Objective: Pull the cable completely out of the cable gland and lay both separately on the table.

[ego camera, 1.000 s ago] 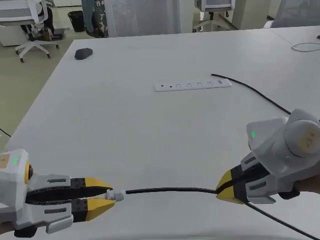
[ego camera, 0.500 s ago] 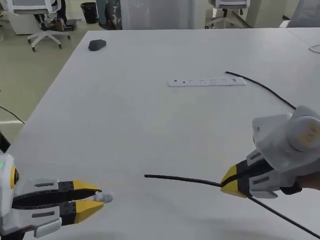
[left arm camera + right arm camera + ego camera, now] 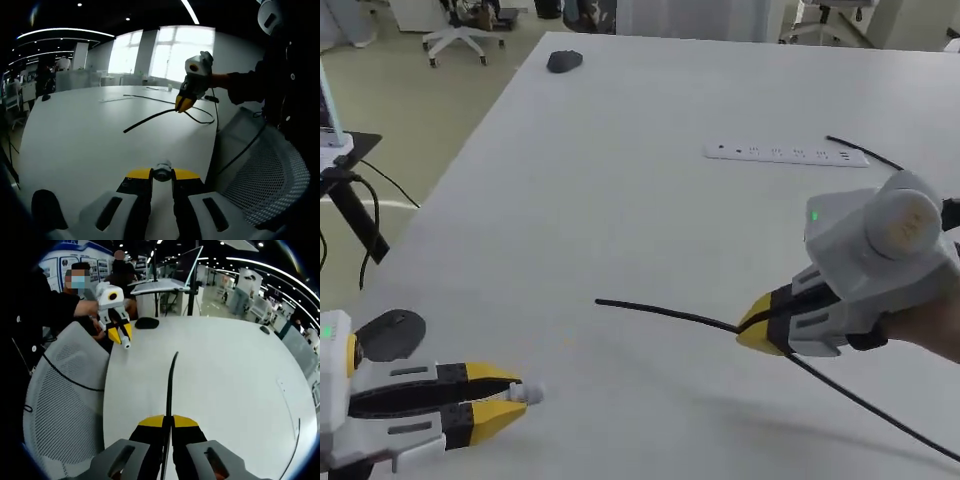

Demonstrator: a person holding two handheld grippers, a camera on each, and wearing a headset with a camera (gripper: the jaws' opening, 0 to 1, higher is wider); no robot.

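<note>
A small white cable gland (image 3: 528, 394) (image 3: 162, 170) (image 3: 126, 344) sticks out between the yellow tips of my left gripper (image 3: 515, 399) (image 3: 162, 174), which is shut on it near the table's front left corner. The black cable (image 3: 660, 312) (image 3: 150, 117) (image 3: 170, 385) is free of the gland. Its loose end hangs over the table, pointing left. My right gripper (image 3: 752, 328) (image 3: 167, 421) is shut on the cable further along, and the rest trails off to the lower right.
A white power strip (image 3: 785, 154) lies at the back of the white table (image 3: 620, 200), with a dark mouse (image 3: 564, 61) at the far left. A dark round pad (image 3: 390, 335) sits beside the table's left edge. Office chairs (image 3: 465, 25) stand beyond.
One second ago the cable ran into the gland; now they are apart. My right gripper has drawn the cable away to the right. The head view has shifted.
</note>
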